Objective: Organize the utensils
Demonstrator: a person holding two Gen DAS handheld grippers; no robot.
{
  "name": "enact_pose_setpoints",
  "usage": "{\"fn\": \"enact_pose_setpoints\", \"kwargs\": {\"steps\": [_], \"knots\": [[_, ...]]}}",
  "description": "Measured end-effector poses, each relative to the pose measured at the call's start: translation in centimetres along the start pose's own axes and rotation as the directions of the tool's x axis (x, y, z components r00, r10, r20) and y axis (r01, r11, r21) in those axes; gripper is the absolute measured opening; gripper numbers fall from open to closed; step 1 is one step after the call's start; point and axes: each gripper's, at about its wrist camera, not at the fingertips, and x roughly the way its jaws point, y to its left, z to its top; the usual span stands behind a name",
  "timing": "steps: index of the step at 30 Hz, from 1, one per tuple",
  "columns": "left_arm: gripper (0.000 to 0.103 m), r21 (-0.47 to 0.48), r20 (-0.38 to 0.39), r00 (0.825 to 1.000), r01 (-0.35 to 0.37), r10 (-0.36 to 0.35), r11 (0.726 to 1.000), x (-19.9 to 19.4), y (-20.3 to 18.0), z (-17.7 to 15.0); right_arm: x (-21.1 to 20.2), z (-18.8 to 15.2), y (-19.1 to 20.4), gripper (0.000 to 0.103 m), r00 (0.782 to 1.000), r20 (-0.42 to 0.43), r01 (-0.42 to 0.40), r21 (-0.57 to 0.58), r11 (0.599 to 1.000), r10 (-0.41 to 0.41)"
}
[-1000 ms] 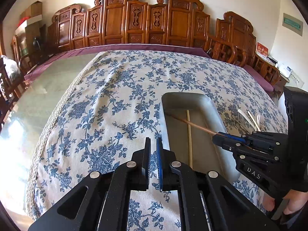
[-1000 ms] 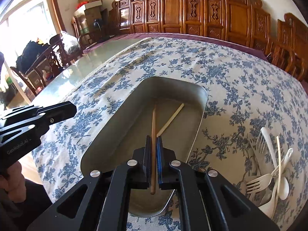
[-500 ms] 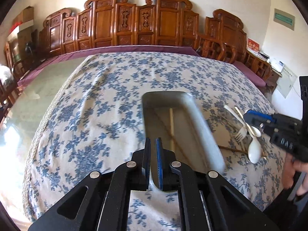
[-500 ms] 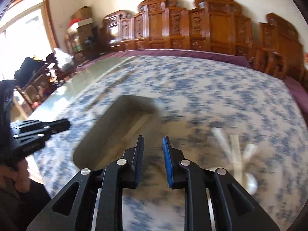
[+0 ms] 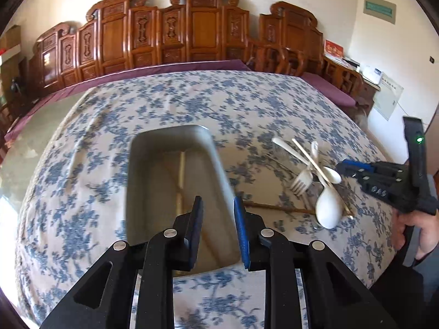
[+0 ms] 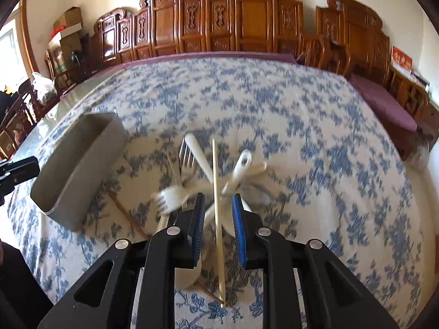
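- Left tool [image 5: 218, 224]: black frame, blue-padded fingers, jaws opening with only air between the pads; poised over the near end of the grey oblong plastic tray [image 5: 142, 181].
- Grey tray seen past those pads, resting on the blue-flowered white cloth covering the surface [image 5: 82, 192]; two pale wooden chopsticks [image 5: 181, 175] lying inside on the tray floor, lengthwise, blurred.
- Right tool [image 6: 218, 224]: same build, jaws parted and grasping nothing; pointed steeply down at the heap of loose utensils on the cloth.
- Long pale wooden chopstick [image 6: 218, 213] running straight through the gap between the right tool's pads, lying on the heap below them; no pad pressed on it as far as visible.
- White plastic fork [image 6: 171, 198] just left of the left pad, tines toward the tray; another white plastic fork [image 6: 189, 150] farther off, tines pointing away.
- White plastic spoon handle [image 6: 241, 170] slanting up to the right beyond the pads; large white spoon bowl [image 6: 189, 271] partly hidden under the tool's frame.
- Dark wooden chopstick [image 6: 129, 216] on the cloth between heap and tray, slanting.
- From the left wrist view: heap to the right of the tray, well apart from the left tool; right tool [image 5: 348, 170] reaching in at the heap's far side, held by a hand [image 5: 419, 235] at the frame edge.
- Tray to the left of the heap in the right wrist view, near but not touching it; tip of the left tool just visible at the left edge.
- Carved brown wooden chairs [image 6: 247, 19] lined along the far wall.
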Motion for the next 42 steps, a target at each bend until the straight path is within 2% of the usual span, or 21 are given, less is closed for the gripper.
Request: {"fn": "enact_pose_setpoints", "kwargs": {"steps": [8, 11, 16, 17, 18, 19, 24, 29, 35, 42], "knots": [[0.023, 0.042, -0.019, 1.000, 0.020, -0.020, 0.999, 0.9, -2.8, -0.6, 1.2, -1.5, -0.2, 0.022, 0.997, -0.066, -0.036, 0.015, 0.999, 0.037], [0.023, 0.047, -0.028, 0.999, 0.029, -0.028, 0.998, 1.3, -3.2, -0.7, 1.7, -1.7, -0.9, 0.022, 0.994, -0.081, -0.064, 0.055, 0.996, 0.069], [0.023, 0.056, -0.040, 0.999, 0.034, -0.032, 0.998, 1.8, -4.0, -0.8, 2.5, -2.0, -1.4, 0.017, 0.989, -0.113, -0.081, 0.078, 0.994, 0.090], [0.023, 0.059, -0.042, 0.999, 0.034, -0.032, 0.998, 1.9, -4.1, -0.8, 2.6, -2.0, -1.4, 0.012, 0.989, -0.115, -0.085, 0.079, 0.993, 0.094], [0.023, 0.062, -0.044, 0.999, 0.034, -0.031, 0.998, 2.0, -4.2, -0.9, 2.5, -2.0, -1.5, 0.007, 0.989, -0.113, -0.089, 0.078, 0.993, 0.097], [0.023, 0.066, -0.046, 0.998, 0.034, -0.031, 0.997, 2.0, -4.4, -0.9, 2.4, -2.0, -1.5, 0.006, 0.989, -0.110, -0.091, 0.076, 0.993, 0.099], [0.023, 0.080, -0.050, 0.998, 0.039, -0.035, 0.996, 2.2, -5.2, -1.0, 0.6, -1.4, -2.0, 0.006, 0.992, -0.040, -0.118, 0.067, 0.991, 0.121], [0.023, 0.094, -0.067, 0.996, 0.065, -0.059, 0.993, 2.4, -6.1, -0.5, -1.1, -0.6, -4.1, 0.006, 0.995, 0.038, -0.096, 0.099, 0.990, 0.093], [0.027, 0.143, -0.067, 0.996, 0.062, -0.053, 0.988, 2.9, -7.6, 1.0, -0.8, -0.3, -7.1, 0.006, 0.997, 0.051, -0.070, 0.153, 0.986, 0.063], [0.027, 0.166, -0.114, 0.992, 0.073, -0.054, 0.984, 6.6, -9.4, 3.5, 0.1, -0.6, -8.9, 0.006, 0.998, 0.037, -0.055, 0.193, 0.980, 0.049]]}}
